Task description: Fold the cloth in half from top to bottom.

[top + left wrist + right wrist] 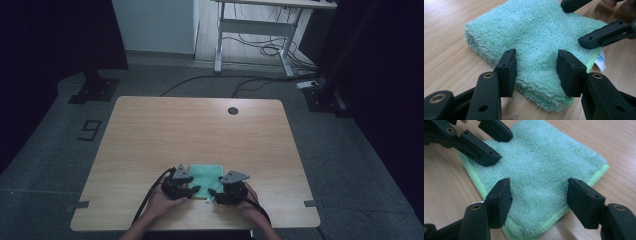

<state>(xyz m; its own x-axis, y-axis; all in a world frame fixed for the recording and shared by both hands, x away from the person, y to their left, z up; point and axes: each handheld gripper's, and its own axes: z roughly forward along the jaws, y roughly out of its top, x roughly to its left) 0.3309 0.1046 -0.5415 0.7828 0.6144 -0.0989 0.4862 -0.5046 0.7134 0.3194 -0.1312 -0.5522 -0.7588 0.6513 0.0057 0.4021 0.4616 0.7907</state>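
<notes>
A folded mint-green towel [205, 172] lies flat on the wooden table [200, 130], close to its near edge. My left gripper [195, 189] sits at the towel's near left side, and its jaws stand open over that corner of the towel [534, 37]. Nothing is pinched in my left gripper [536, 72]. My right gripper [213, 192] comes in from the near right. It is also open [540, 200], its pads straddling the towel [541, 165] near a stitched edge. A white label [601, 60] pokes out from under the towel.
A round cable hole [232, 110] sits near the table's far edge. Bare wood stretches beyond the towel and to both sides. On the floor behind are a white desk frame [255, 30] with loose cables and dark stand bases [95, 90].
</notes>
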